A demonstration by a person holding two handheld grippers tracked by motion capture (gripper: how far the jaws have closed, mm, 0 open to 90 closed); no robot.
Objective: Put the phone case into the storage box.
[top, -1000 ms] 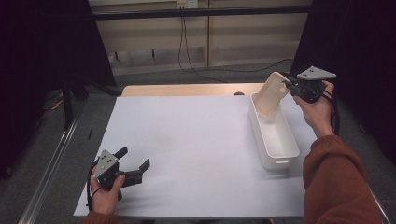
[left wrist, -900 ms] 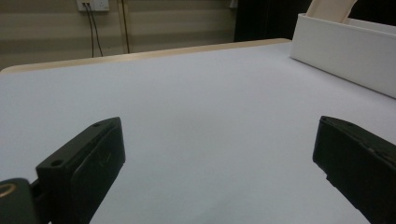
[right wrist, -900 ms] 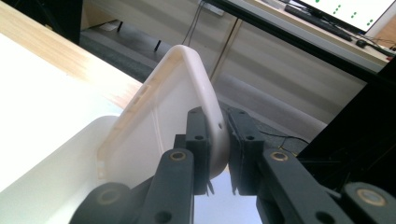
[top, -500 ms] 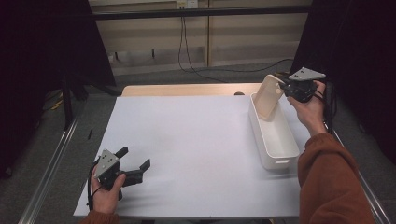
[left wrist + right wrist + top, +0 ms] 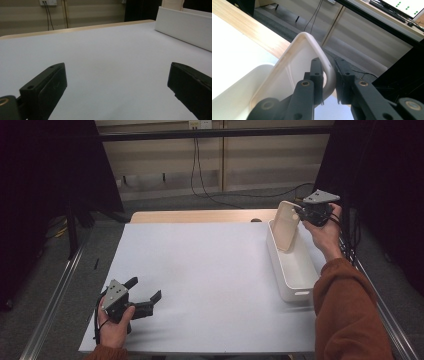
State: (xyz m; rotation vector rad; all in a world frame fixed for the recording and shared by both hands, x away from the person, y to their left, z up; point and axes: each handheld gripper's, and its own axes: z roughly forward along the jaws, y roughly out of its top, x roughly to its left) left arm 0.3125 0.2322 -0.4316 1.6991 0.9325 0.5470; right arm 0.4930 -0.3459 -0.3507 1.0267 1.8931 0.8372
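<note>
A cream-coloured, shallow rectangular plastic lid with rounded corners (image 5: 285, 225) is held tilted, nearly on edge, above the far end of a long white rectangular plastic bin (image 5: 291, 270), with its lower edge dipping just inside the bin's far end. The lid is gripped at its raised upper rim by the right gripper (image 5: 303, 211), whose two black jaws are closed to a narrow gap on either side of that rim; in the right gripper view the thick rounded rim of the lid (image 5: 312, 65) is seen pinched between the jaws of the right gripper (image 5: 329, 72), with the hollow inside of the bin (image 5: 234, 95) below it. The right gripper is held by a hand emerging from a rust-orange sleeve (image 5: 350, 315), just beside the bin on its right. The bin stands on a white sheet covering the table (image 5: 210, 270), along the sheet's right edge; a strip of pale wooden tabletop (image 5: 200, 216) is visible beyond the bin's far end. Well apart from the bin, at the near left corner of the sheet, the left gripper (image 5: 146, 292) is held low over the surface with its jaws spread wide and nothing between them. In the left gripper view, the left gripper (image 5: 117, 85) is seen with only bare white sheet (image 5: 105, 57) between its jaws, and the bin's white side wall (image 5: 185, 25) is seen far off at the upper right.
</note>
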